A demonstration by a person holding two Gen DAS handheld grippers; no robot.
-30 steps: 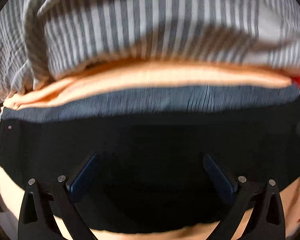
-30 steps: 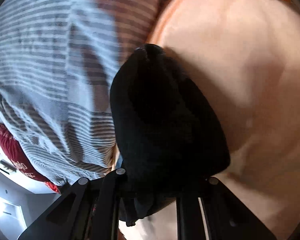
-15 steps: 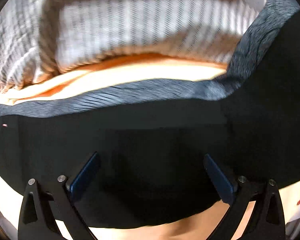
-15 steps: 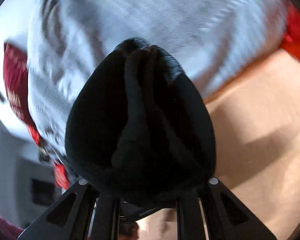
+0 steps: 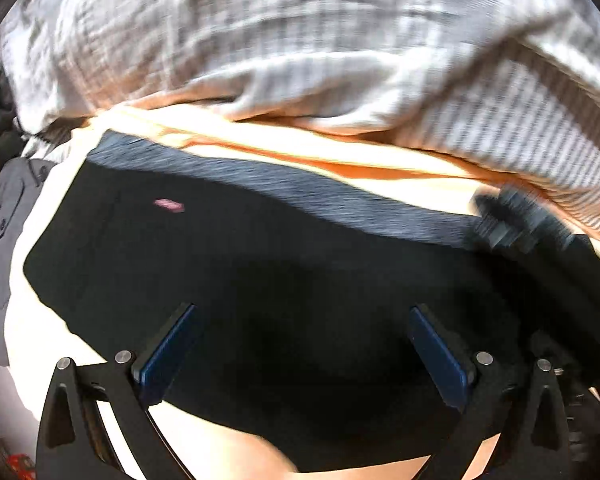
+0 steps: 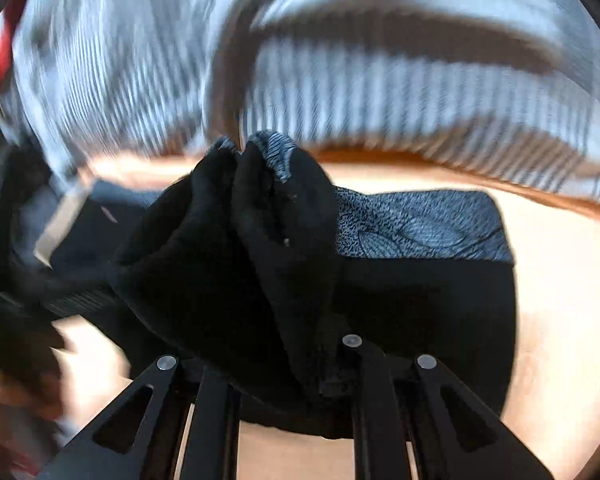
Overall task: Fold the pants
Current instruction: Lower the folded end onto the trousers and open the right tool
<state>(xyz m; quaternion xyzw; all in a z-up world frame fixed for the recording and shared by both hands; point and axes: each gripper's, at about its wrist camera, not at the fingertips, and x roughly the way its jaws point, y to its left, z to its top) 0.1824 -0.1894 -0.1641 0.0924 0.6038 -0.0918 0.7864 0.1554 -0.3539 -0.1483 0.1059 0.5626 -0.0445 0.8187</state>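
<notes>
The black pants (image 5: 260, 280) with a grey patterned waistband (image 5: 300, 196) lie flat on a peach sheet (image 5: 340, 148). My left gripper (image 5: 300, 344) is open just above the black cloth, its blue pads (image 5: 168, 348) wide apart with nothing between them. My right gripper (image 6: 284, 364) is shut on a bunched part of the pants (image 6: 236, 248), which rises in front of the camera and hides the fingertips. The flat part of the pants with the grey band (image 6: 420, 228) lies behind it. The right gripper shows blurred in the left wrist view (image 5: 516, 220).
A grey and white striped duvet (image 5: 300, 40) is heaped along the far side of the pants and shows in the right wrist view (image 6: 380, 80). Grey clothes (image 5: 4, 220) lie at the left. Something red (image 6: 2, 52) shows at the far left.
My right gripper has swung round with the bunched cloth and now faces the flat pants and duvet. The left view has shifted, so the pants lie aslant and the right gripper comes into view.
</notes>
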